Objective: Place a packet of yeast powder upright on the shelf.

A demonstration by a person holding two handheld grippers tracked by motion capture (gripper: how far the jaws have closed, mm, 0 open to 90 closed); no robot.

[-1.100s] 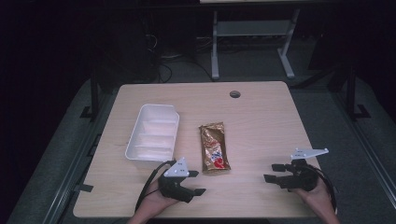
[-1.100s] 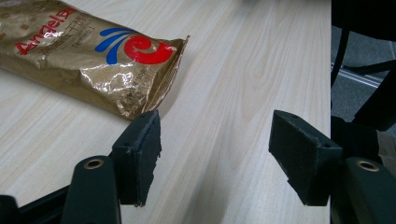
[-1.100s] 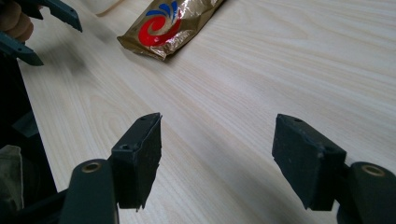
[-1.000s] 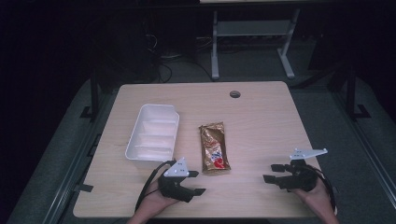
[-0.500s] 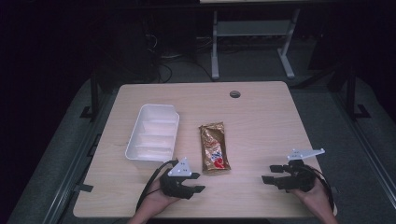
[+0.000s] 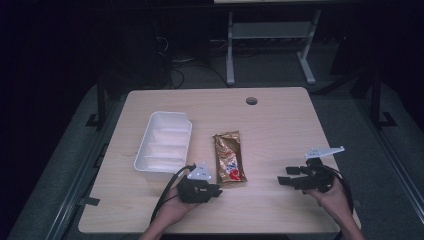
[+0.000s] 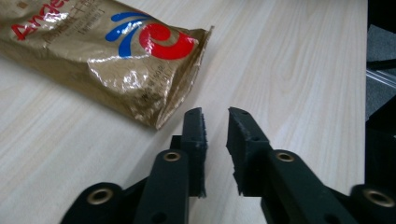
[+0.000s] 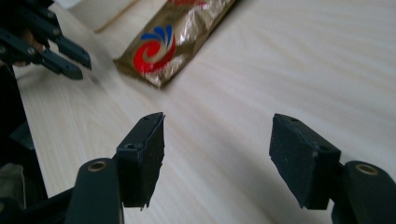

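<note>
A: Where does your left gripper (image 6: 216, 190) sit?

B: Low over the worktop (image 6: 280, 130), just beside the near end of the gold snack packet (image 6: 229, 157). Your fingers (image 7: 196, 135) have just been closing; a narrow gap is left between them and nothing is in it. In the left gripper view the packet's crimped corner lies just off the tip of the left-hand finger, and I cannot tell whether they touch.

A: And your right gripper (image 6: 283, 180)?

B: Well apart from the packet, near the worktop's right edge, pointing towards it. Your fingers (image 8: 144, 149) there stand wide apart, with bare wood between them.

A: Where is the packet itself?

B: Flat on the worktop, lengthwise away from you, just right of the white tray (image 6: 150, 165). The two are near but not touching.
</note>
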